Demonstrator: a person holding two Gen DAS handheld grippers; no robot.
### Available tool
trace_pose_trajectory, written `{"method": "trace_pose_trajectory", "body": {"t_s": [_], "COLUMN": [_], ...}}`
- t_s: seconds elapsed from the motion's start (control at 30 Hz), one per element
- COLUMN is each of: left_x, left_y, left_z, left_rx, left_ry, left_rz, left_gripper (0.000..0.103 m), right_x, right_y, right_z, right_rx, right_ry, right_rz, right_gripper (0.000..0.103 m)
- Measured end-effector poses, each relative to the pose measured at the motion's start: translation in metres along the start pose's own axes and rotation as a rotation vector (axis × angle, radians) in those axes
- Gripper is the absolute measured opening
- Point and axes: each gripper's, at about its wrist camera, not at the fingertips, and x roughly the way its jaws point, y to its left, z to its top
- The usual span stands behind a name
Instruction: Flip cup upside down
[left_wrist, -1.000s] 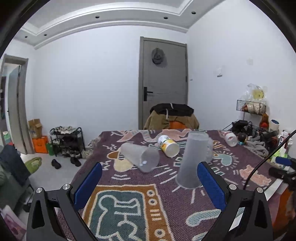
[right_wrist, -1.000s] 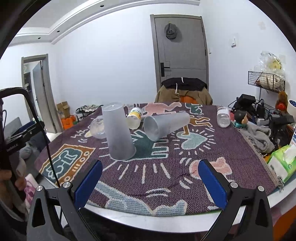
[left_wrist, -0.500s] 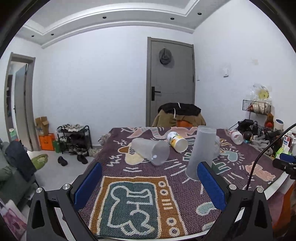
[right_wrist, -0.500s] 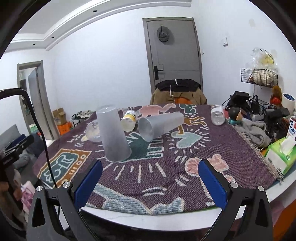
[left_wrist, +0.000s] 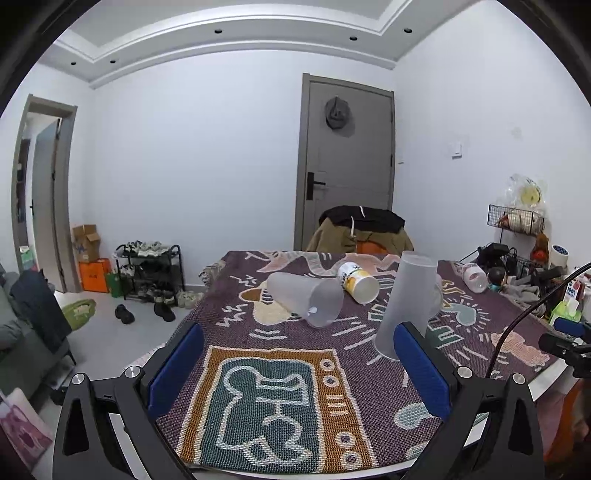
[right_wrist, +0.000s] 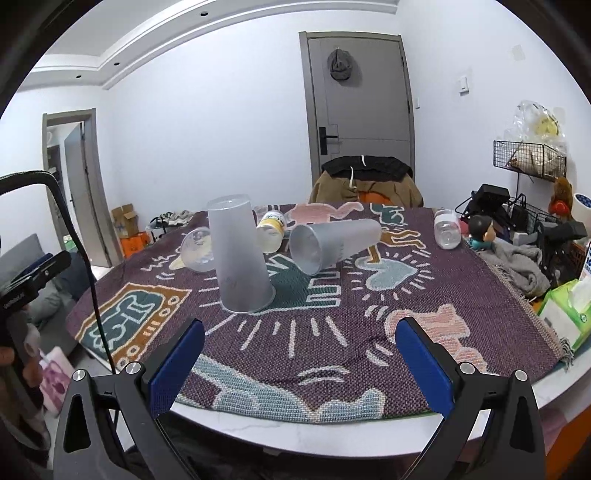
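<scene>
A frosted plastic cup (right_wrist: 240, 258) stands mouth down on the patterned tablecloth (right_wrist: 332, 314); it also shows in the left wrist view (left_wrist: 408, 302). A second frosted cup (right_wrist: 332, 243) lies on its side behind it, and a third lies on its side further left (left_wrist: 304, 297) (right_wrist: 197, 251). My left gripper (left_wrist: 299, 362) is open and empty, held back over the near table edge. My right gripper (right_wrist: 299, 358) is open and empty, near the front edge, well short of the cups.
A white and yellow container (left_wrist: 358, 282) lies between the cups. A small clear bottle (right_wrist: 447, 232) lies at the right. A tissue box (right_wrist: 565, 314), grey cloth and clutter fill the right edge. A chair with coats (right_wrist: 365, 181) stands behind the table.
Both grippers have drawn back from the table and away from the cups, which now look smaller and farther. The cups have not moved.
</scene>
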Motion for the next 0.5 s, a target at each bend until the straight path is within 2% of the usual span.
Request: {"method": "trace_pose_trajectory", "body": {"t_s": [0.5], "left_x": [-0.0008], "left_y": [-0.0011], "left_z": [-0.0024], "left_rx": [-0.006], "left_ry": [-0.001], "left_rz": [-0.009], "left_gripper": [0.103], "right_x": [0.0018], "right_y": [-0.0002], "right_z": [-0.0019], "right_rx": [0.001], "right_ry": [0.008], "right_rz": [0.003], "right_gripper": [0.103]}}
